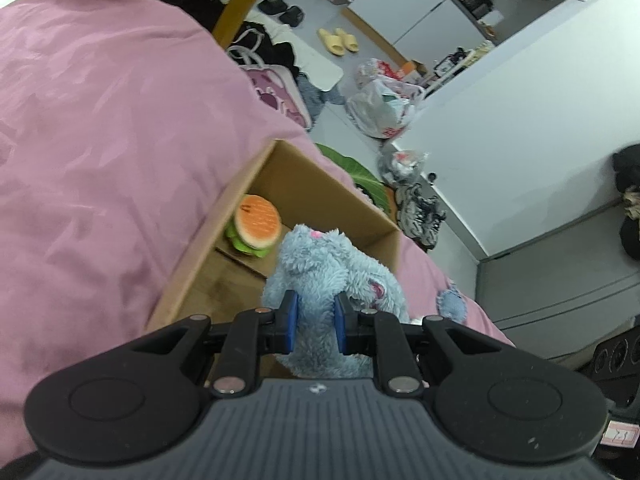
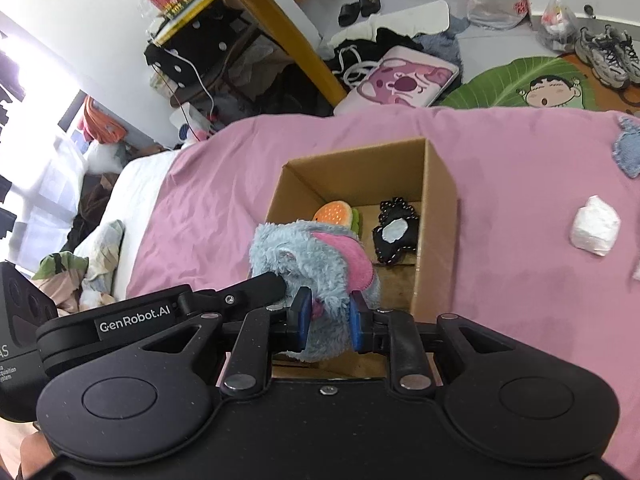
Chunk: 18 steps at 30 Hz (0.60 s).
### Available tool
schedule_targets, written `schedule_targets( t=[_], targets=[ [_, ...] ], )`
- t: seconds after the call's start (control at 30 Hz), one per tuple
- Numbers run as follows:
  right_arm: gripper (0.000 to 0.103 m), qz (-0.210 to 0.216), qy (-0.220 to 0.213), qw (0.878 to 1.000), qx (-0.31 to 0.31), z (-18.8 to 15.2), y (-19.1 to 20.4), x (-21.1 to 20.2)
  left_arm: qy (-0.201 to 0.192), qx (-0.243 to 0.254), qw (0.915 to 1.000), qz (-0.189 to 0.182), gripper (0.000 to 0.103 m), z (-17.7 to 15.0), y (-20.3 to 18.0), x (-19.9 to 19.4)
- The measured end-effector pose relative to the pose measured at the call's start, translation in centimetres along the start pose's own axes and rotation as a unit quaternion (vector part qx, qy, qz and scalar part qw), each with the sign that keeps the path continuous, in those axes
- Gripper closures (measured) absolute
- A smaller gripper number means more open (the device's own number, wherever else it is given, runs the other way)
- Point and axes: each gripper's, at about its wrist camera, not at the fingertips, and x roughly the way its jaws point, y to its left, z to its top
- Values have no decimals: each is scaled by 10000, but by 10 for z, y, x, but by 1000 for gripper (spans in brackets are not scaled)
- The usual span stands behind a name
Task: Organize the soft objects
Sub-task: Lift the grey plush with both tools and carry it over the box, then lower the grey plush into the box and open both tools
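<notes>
Blue fur: the plush toy [image 1: 320, 276] hangs over the near end of the cardboard box [image 1: 288, 176], which sits on the pink bed cover [image 1: 100, 140].
Left tongs [image 1: 316, 324]: pinching the toy's lower body between blue pads.
Right tongs [image 2: 328, 320]: also pinching the same toy, near its pink ear.
Already inside: a burger plush [image 2: 336, 214] and a black soft piece [image 2: 394, 236] on the box floor.
Risk: if one grip lets go before the other, the toy would likely swing and catch on the near wall, or tip the light box on the soft cover.
Risk: long fur may snag on a pad at release.
Room: the near half of the box floor looks free; the walls are tall and close.
Outside: a white bundle [image 2: 594, 230] and a denim piece [image 2: 630, 152] lie well apart on the cover.
</notes>
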Motion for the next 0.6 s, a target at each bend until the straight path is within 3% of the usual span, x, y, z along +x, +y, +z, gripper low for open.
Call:
schedule_targets(
  t=[0.33, 0.6],
  targets=[
    [78, -46, 434, 9990, -18, 11, 9, 41, 76, -172, 9986, 495, 84, 21, 18, 17],
    [78, -29, 598, 9982, 46, 13, 11, 62, 194, -189, 9981, 555, 81, 27, 18, 24]
  ],
)
